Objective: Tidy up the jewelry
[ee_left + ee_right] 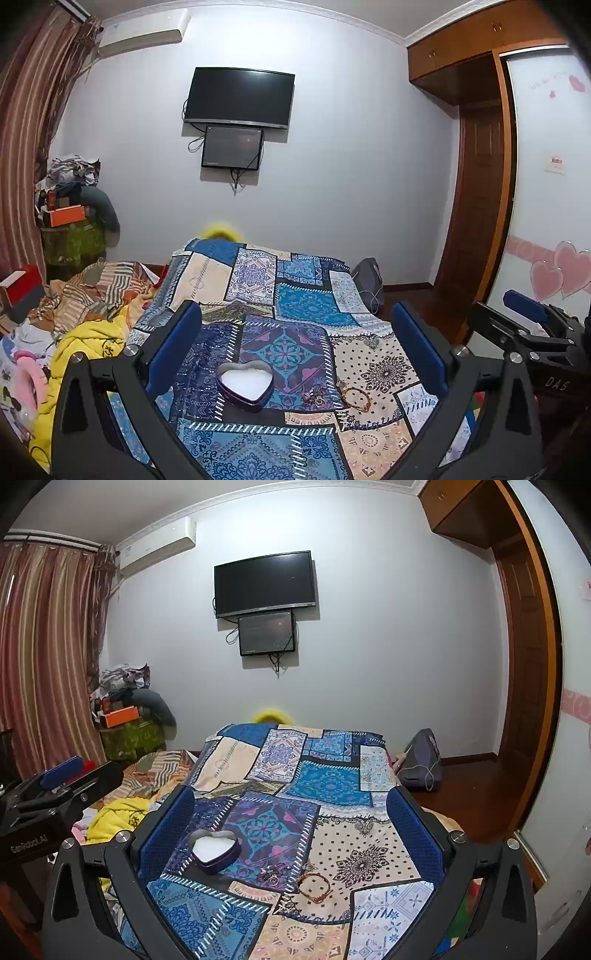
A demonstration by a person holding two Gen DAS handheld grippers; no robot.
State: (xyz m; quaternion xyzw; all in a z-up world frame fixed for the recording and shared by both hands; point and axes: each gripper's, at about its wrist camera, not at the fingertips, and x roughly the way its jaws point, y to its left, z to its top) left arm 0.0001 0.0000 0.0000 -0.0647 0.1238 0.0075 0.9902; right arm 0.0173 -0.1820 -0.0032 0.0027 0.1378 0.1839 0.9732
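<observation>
A heart-shaped tin (245, 384) (216, 851) with a white lining lies open on the patchwork cloth (310, 302) (325, 779). To its right lie a small dark red jewelry piece with a ring (314, 397) (273, 873) and a thin brown bracelet (356, 398) (314, 888). My left gripper (295, 321) hovers open over the cloth, nothing between its blue pads (173, 350). My right gripper (291, 801) is open too, holding nothing. Each gripper shows at the edge of the other's view as a blue pad (524, 308) (61, 771).
The cloth covers a bed. A heap of clothes with a yellow garment (88, 343) (118, 812) lies to its left. A grey bag (423, 760) sits on the floor at the right. A television (238, 98) hangs on the far wall.
</observation>
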